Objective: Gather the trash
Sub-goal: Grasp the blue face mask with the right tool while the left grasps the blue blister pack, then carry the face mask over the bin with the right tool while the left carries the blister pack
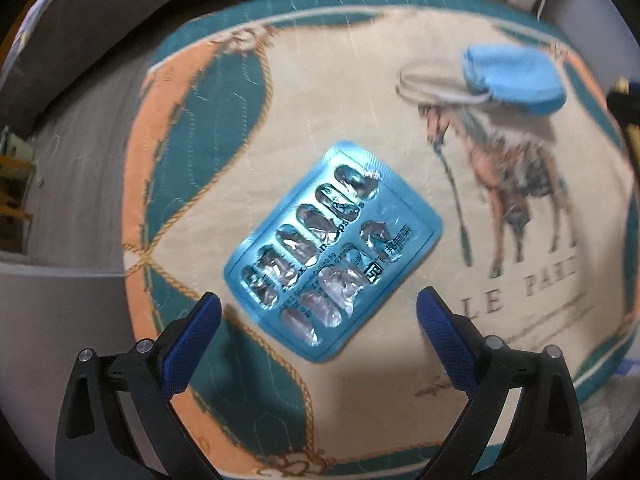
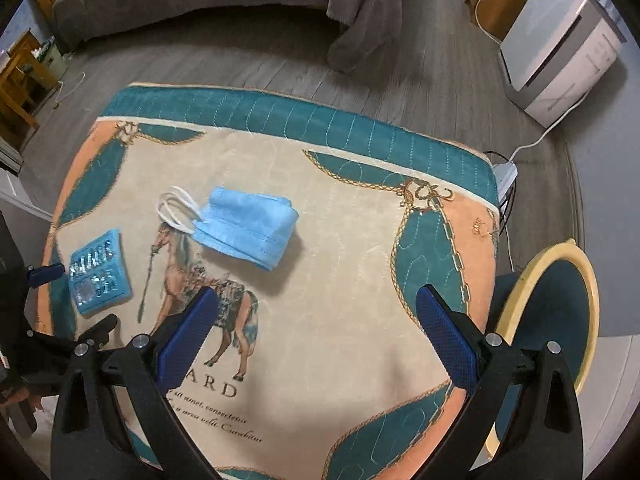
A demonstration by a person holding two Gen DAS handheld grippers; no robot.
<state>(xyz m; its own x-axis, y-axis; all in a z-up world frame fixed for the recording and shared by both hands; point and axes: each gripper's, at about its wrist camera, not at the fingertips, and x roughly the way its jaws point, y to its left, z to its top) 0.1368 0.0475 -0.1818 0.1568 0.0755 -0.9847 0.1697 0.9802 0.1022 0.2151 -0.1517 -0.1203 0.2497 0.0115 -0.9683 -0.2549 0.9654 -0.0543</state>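
Fingers of the left gripper (image 1: 318, 306) stand spread wide, blue pads either side of empty air, poised over the near end of a flat blue foil blister pack (image 1: 334, 250) whose pockets look crushed and emptied. It lies flat on the quilted cream, teal and orange cushion cover with a printed horse (image 1: 400, 128), toward its left side as the right wrist view shows it (image 2: 100, 276). The pack looks light, thin and fairly stiff, with slick foil; lying flush on soft fabric, it probably gives little edge to catch, so pinching across its narrow width or pressing one corner into the padding to lift an edge seems the likeliest hold.

The right gripper (image 2: 316, 306) is likewise splayed and holds nothing, hanging above the horse print. Further off lies a folded light blue disposable face mask with white ear loops (image 2: 248, 228), soft and limp; the bunched body should be easy to pinch, the loops less so.

At the right edge sits a round teal bin with a pale yellow rim (image 2: 584, 280), partly cut off; its contents cannot be made out. Printing on the pack is too blurred to read.
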